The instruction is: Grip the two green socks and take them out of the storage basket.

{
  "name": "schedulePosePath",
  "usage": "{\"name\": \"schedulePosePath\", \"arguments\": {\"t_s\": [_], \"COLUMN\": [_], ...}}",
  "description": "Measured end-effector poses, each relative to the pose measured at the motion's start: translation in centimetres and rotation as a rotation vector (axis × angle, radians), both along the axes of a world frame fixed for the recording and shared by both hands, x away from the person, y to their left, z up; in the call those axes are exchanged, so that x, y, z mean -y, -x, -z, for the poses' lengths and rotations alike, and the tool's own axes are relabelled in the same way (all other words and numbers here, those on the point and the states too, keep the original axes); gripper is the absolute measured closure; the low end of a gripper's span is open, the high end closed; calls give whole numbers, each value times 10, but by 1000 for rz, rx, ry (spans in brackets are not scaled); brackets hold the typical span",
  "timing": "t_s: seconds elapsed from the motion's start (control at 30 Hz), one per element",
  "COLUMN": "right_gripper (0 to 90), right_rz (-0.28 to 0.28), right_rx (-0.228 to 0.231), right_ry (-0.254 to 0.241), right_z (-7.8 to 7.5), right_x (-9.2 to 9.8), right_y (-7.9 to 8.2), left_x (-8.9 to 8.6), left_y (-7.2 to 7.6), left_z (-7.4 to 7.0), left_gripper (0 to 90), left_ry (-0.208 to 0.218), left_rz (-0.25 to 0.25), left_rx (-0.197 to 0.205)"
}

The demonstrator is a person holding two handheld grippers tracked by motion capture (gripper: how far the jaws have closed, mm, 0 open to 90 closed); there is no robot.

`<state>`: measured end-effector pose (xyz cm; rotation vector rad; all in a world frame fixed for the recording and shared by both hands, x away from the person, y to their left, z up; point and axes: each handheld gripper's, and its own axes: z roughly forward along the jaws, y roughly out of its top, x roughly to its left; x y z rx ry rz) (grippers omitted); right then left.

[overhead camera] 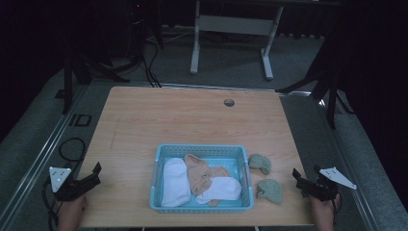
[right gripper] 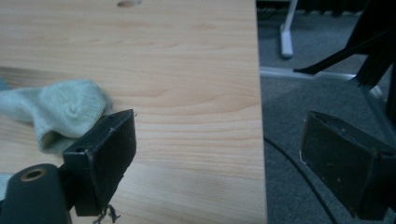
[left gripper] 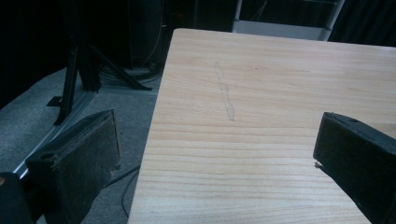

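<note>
Wooden counter (overhead camera: 144,120) with round cable hole (overhead camera: 229,102); grey carpet floor (overhead camera: 231,62); white desk frame (overhead camera: 231,29) behind; black tripod legs (overhead camera: 327,82); dim, dark surroundings.

Bkgd round the light wooden table (overhead camera: 192,120): floor, frame, stands, cables.
White metal desk frame (overhead camera: 231,26) is standing on grey carpet floor (overhead camera: 231,72) beyond far edge. Black cables (overhead camera: 150,65) are trailing far left, black tripod legs (overhead camera: 332,84) are splaying at right. Round grommet hole (overhead camera: 229,102) is sitting nr table's far edge.

Socks (overhead camera: 175,182) in basket (overhead camera: 202,150) (two (overhead camera: 260,163) beside)
</note>
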<state>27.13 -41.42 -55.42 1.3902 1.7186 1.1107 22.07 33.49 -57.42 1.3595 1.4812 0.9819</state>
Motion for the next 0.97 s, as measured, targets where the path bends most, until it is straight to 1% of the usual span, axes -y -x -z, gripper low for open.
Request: {"name": "schedulePosePath", "arguments": {"t_s": [0.03,0.17,0.23,0.27,0.33,0.4,0.43,0.5,0.53,0.6,0.67,0.73,0.83,0.97], "right_gripper": [106,107,107,107,107,107,106,107,107,107,107,107,107,107], "right_rz": [7,30,41,57,73,108,122,155,155,183,187,184,188,186], "right_rx": [13,27,45,51,69,99,103,123,123,137,133,139,129,129], "right_ry": [2,-15,-8,-2,5,21,23,14,14,-9,-8,3,11,7], "right_z": [1,4,6,6,6,7,7,7,7,7,8,8,8,8], "right_x": [1,3,4,3,3,4,4,6,6,9,9,8,7,8], "right_y": [1,4,7,8,11,16,17,20,20,22,21,20,20,19], "left_x": [0,0,0,0,0,0,0,0,0,0,0,0,0,0], "left_y": [0,0,0,0,0,0,0,0,0,0,0,0,0,0], "left_z": [0,0,0,0,0,0,0,0,0,0,0,0,0,0], "left_gripper": [7,7,7,7,7,7,7,7,7,7,7,7,7,7], "left_ry": [0,-1,0,-1,-1,0,-1,-2,-2,-2,-2,-1,-2,-1], "left_rz": [-1,1,1,1,1,0,2,2,2,2,2,3,2,4], "left_rx": [0,0,0,0,1,1,0,0,0,1,0,0,1,0]}}
